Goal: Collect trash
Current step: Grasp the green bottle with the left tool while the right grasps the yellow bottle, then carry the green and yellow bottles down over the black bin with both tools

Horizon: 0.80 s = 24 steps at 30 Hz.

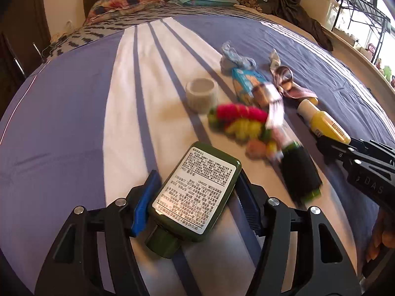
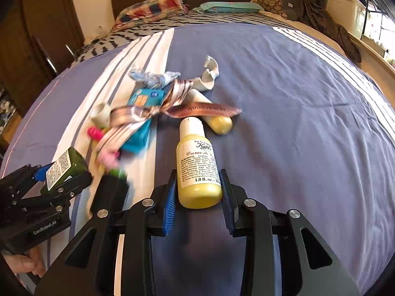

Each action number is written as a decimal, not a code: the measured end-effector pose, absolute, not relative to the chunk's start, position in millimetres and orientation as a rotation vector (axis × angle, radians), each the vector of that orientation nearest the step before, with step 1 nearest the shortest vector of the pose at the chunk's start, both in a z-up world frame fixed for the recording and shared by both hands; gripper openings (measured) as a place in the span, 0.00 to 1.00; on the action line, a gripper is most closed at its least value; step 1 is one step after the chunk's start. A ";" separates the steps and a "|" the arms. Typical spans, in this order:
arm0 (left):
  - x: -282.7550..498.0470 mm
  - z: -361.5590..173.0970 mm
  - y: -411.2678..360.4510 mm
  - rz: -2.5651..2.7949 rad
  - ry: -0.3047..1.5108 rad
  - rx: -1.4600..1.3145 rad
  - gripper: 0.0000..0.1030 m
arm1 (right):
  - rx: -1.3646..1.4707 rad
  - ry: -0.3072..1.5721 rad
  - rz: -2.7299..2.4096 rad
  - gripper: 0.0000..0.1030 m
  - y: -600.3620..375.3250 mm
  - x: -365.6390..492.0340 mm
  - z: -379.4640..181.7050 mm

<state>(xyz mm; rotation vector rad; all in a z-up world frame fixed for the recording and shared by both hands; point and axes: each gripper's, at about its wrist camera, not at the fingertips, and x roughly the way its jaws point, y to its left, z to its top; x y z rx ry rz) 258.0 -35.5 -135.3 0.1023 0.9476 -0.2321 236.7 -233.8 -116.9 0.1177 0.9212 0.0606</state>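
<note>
1. Both tongs were down on the striped bedsheet (image 2: 284,79) at once, each straddling a bottle in the lower middle of its own view.
2. The left gripper (image 1: 195,197) had the dark green bottle (image 1: 195,190) between its blue pads (image 1: 144,202). The left pad looked to be touching the bottle's side, but the right pad was half hidden behind it, so I could not tell whether the pinch was made.
3. The right gripper (image 2: 198,197) bracketed the base of the yellow lotion bottle (image 2: 197,167). The pads sat hard against its sides and read as pinching it, low down near the bottom end.
4. The rest of the litter lay mid-frame in the left view: a white tape roll (image 1: 201,93), a teal carton (image 1: 245,81), a foil wrapper (image 1: 284,79), a second yellow bottle (image 2: 219,123) further back, a black-capped tube (image 1: 300,172) and something red and yellow too blurred to name.
5. Risk one, as I judged it: the green bottle was flat, smooth and lying askew to the jaws, so a squeeze could swivel it out.
6. Risk two: the yellow bottle was round and gripped at its end, so on a lift the cap end could droop or it could squirt free.
7. Risk three: the soft bedding could give, letting pads snag sheet.
</note>
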 end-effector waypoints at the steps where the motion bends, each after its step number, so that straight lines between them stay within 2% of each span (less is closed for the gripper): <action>1: 248.7 -134.7 -34.7 -0.228 0.947 0.095 0.58 | 0.120 0.917 0.064 0.32 -235.6 231.3 -116.1; 24: 44.8 -95.8 -48.2 -0.223 0.852 -0.030 0.58 | 0.068 0.823 0.159 0.31 -264.3 42.9 -83.8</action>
